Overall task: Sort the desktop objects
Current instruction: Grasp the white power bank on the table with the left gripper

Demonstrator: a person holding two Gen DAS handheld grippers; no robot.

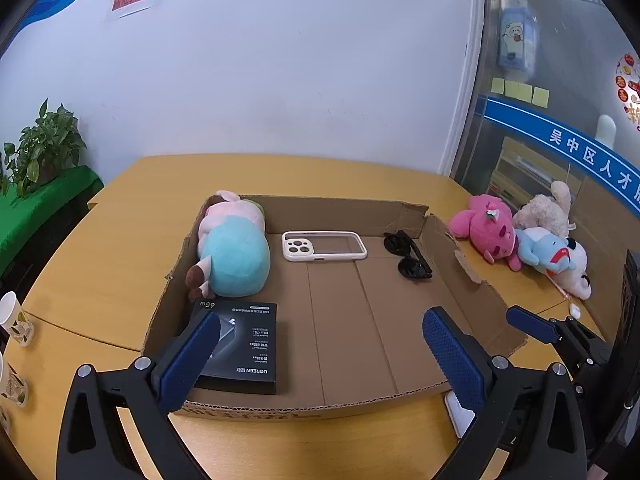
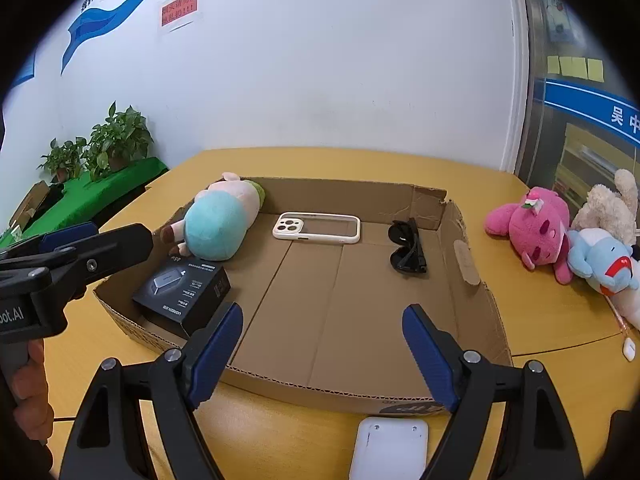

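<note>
A shallow cardboard box (image 1: 460, 264) (image 2: 464, 264) sits on the yellow table. Inside lie a pink and teal plush (image 1: 234, 250) (image 2: 218, 224), a black charger box (image 1: 244, 346) (image 2: 184, 294), a white phone case (image 1: 324, 246) (image 2: 316, 228) and black sunglasses (image 1: 408, 254) (image 2: 406, 250). My left gripper (image 1: 324, 360) is open and empty over the box's near edge. My right gripper (image 2: 324, 354) is open and empty above the box's front edge. A white flat device (image 2: 390, 448) (image 1: 458, 414) lies on the table just in front of the box.
Right of the box lie a pink plush (image 1: 486, 230) (image 2: 536, 232), a blue and white plush (image 1: 554, 258) (image 2: 604, 260) and a beige plush (image 1: 546, 208) (image 2: 612, 204). A small white case (image 1: 575, 311) (image 2: 630, 349) sits nearby. Paper cups (image 1: 14, 320) stand at the left. Potted plants (image 2: 116, 140) are beyond.
</note>
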